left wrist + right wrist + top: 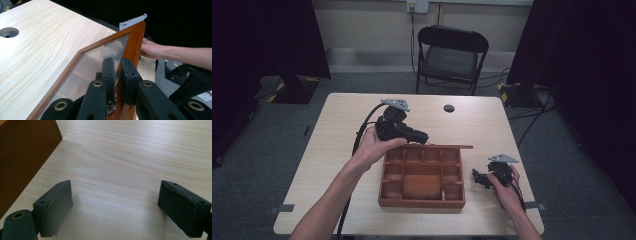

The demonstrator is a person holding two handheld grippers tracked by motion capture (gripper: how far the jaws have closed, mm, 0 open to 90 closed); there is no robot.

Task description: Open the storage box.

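Holding the glass lid point(100, 57) clamped in my left gripper point(117, 72) above the wooden box point(422, 177), right gripper point(115, 202) resting jaws apart, I judge swinging it fully open comes next.

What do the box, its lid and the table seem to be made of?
The box looks like reddish-brown wood with a smooth stained finish. The lid has the same wood as a frame around a clear pane, glass or plastic, since the compartments show through. The table looks like pale wood-grain laminate, perhaps veneer.
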